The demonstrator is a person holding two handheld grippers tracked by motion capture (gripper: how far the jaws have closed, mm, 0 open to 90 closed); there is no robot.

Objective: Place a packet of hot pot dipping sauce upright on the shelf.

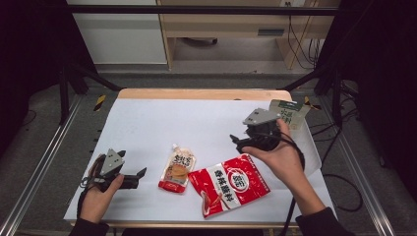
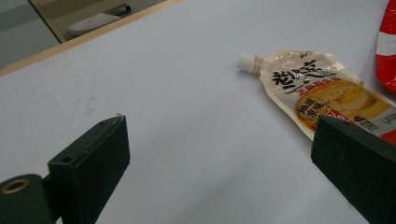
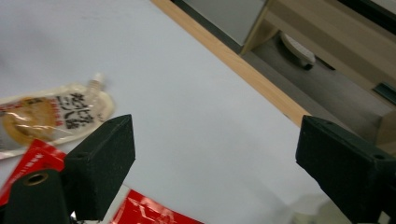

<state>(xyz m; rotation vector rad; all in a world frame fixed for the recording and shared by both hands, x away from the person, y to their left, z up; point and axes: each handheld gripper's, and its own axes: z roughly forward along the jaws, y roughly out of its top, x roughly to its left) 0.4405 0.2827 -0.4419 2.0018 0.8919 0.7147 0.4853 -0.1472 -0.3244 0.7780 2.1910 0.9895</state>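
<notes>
Both claws gape empty; the soft, slippery spouted sauce pouch (image 1: 177, 169) by the left claw (image 1: 141, 174) looks best pinched at its stiff spout.

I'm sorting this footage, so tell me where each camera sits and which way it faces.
High view: above the near side, facing forward and down on the white-covered table; both forearms show.
Left gripper view: on the left hand-held gripper, open jaws, facing the beige spouted sauce pouch.
Right gripper view: on the right hand-held gripper, open jaws, facing the table's wooden far edge.
All three share the pouch.
</notes>
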